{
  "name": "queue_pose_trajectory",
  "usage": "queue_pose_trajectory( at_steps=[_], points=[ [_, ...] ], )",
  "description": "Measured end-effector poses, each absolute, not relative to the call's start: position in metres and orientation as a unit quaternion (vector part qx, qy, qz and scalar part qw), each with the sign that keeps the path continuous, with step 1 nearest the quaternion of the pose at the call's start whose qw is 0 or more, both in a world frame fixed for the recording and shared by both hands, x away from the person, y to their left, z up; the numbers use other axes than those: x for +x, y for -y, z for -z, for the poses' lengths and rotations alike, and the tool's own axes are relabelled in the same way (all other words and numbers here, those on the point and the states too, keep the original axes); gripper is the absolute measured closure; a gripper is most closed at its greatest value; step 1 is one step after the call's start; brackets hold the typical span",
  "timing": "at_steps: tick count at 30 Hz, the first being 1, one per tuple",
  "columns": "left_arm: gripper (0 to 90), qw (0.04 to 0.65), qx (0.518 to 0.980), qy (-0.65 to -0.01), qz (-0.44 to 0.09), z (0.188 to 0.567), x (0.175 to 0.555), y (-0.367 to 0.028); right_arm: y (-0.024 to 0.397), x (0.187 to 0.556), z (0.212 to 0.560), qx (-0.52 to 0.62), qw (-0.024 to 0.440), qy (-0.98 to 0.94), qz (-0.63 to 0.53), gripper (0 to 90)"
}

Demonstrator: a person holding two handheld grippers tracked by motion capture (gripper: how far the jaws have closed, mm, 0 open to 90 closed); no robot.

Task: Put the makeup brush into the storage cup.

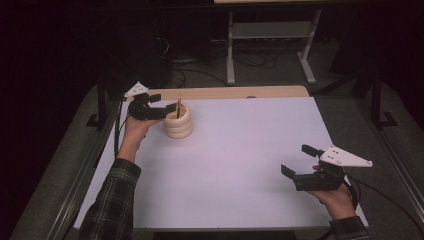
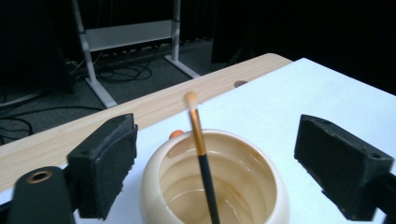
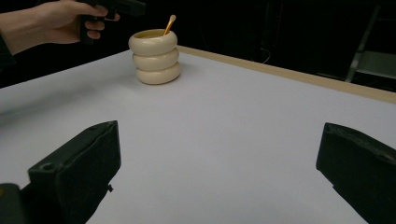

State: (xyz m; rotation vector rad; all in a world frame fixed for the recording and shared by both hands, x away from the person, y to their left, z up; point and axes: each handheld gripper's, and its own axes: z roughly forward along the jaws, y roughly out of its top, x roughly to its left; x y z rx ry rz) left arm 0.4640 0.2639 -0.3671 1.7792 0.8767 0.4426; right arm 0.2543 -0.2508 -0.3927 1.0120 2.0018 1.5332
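Cream ringed cup [image 1: 178, 124] with a brush [image 2: 201, 154] standing in it.
No writing reads anywhere; left gripper [image 1: 159, 106] spread wide beside the cup's rim, right gripper [image 1: 296, 161] spread, empty.

A dim lab or recording room; white sheet [image 1: 235, 165] over a wooden desk [image 1: 230, 92]; metal stand [image 1: 270, 35] and loose cables [image 1: 250, 60] on grey carpet beyond the desk's far edge.

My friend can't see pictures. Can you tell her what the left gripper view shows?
A cream ridged cup sits on a white table with a makeup brush standing in it. The left tongs hang open, one black pad on each side of the cup.
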Motion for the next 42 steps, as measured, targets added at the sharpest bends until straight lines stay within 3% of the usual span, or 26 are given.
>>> queue_pose_trajectory(
  at_steps=[11, 42],
  points=[
    [4.1, 0.523, 0.747, -0.368, -0.180, 0.360, 0.456, -0.264, 0.251, 0.254, 0.393, 0.362, 0.211, -0.721, -0.551, 0.0],
    [4.1, 0.502, 0.774, -0.345, -0.172, 0.343, 0.414, -0.265, 0.250, 0.255, 0.391, 0.362, 0.213, -0.721, -0.551, 0.0]
  ],
)
